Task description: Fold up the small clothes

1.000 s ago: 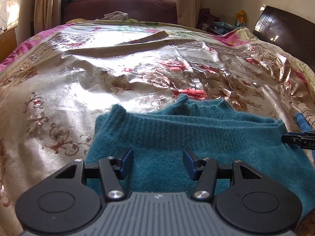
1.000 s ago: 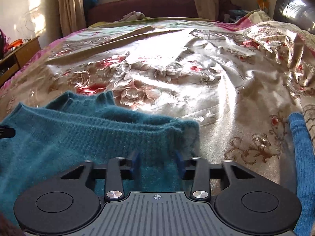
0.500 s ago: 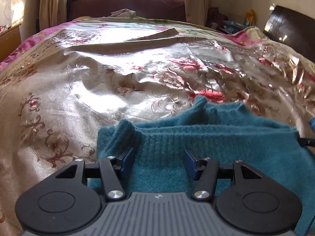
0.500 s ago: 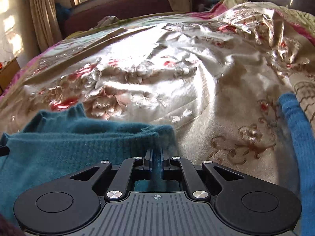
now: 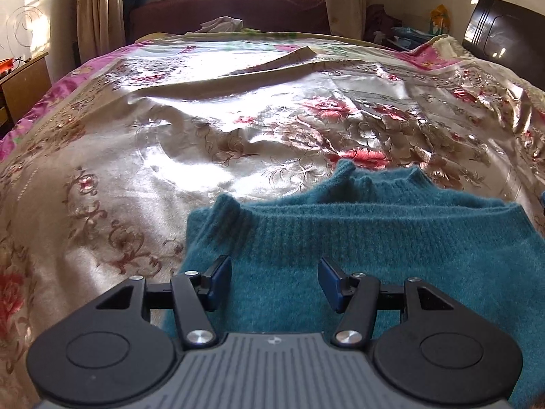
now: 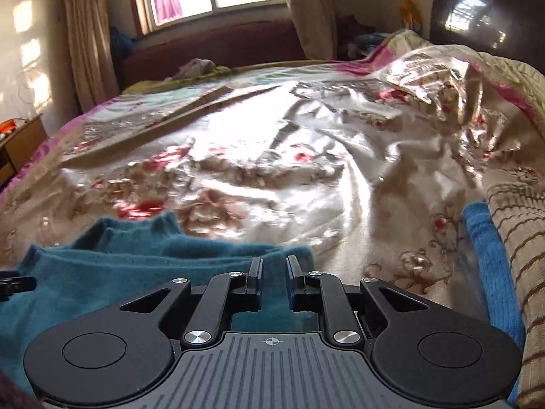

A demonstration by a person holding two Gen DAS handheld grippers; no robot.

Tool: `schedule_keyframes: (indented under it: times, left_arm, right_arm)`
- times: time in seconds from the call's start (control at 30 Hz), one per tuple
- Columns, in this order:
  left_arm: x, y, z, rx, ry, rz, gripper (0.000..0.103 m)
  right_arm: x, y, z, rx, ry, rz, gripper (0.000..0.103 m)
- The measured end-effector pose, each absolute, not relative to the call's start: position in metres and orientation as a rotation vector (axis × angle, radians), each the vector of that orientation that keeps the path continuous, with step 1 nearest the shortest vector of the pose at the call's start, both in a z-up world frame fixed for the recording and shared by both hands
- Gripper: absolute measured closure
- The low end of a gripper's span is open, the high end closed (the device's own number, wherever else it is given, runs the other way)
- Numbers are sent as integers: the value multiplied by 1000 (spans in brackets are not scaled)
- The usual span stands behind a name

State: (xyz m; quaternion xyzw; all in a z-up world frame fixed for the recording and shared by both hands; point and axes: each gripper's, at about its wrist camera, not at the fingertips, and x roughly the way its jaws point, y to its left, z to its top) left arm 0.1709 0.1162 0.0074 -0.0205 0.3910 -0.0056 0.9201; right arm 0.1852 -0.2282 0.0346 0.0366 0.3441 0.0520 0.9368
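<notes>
The teal sweater [image 5: 391, 238] lies folded on the floral bedspread [image 5: 170, 156], at 6 o'clock in both wrist views, collar pointing toward 12 o'clock. We hold the left gripper [image 5: 274, 284] low and level over its near left part, jaws spread wide, knit showing between them. Our right gripper [image 6: 274, 281] sits low at the sweater's right edge, jaws narrowed with a slim gap; we cannot tell whether they pinch fabric. A blue garment [image 6: 490, 266] lies at 3 o'clock.

The teal sweater [image 5: 391, 248] runs off the frame's right edge, its near hem hidden.
</notes>
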Motion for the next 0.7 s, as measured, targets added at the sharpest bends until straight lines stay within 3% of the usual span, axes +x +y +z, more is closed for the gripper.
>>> schedule_keyframes:
  times: [0.3,0.7]
  left_arm:
    - [151,110,8,-11,845,11,40]
    - [135,103,14,-25,856,-7,37]
  right_arm:
    - [170,-199,-10,93,873,150,87]
    - [147,-191,14,86,840,164,84]
